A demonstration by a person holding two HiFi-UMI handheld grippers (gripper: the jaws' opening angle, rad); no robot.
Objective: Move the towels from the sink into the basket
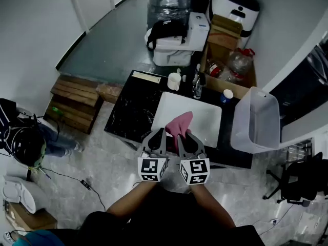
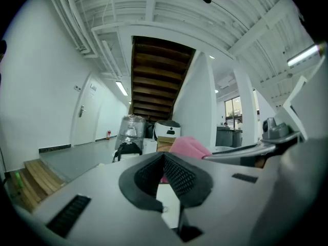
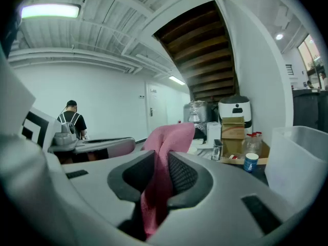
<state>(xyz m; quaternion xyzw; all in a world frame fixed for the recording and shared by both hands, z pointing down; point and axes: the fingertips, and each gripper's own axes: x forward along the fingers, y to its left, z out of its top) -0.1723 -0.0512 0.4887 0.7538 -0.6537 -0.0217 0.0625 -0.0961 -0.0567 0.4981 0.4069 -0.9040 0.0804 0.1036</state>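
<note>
At the left, we see the left gripper [image 1: 158,133] held in front of the black table [image 1: 128,106]. In the left gripper view its fingers [image 2: 179,176] stand together at the tips, and we can make out nothing clamped between them.

Just to its right is the pink towel [image 1: 180,123]. It is lifted up, and in the head view it shows over the near part of the white sink [image 1: 205,118]. The right gripper [image 1: 187,136] is close beside the left one. Its fingers [image 3: 182,173] are clamped on this towel [image 3: 171,137]: the cloth rises above the tips and also hangs down between the fingers toward the camera.

Further right, just beside the sink, stands the clear plastic basket [image 1: 256,119]. We see no towel inside it. In the right gripper view the basket [image 3: 297,158] shows at the right edge, well apart from the held towel.
</note>
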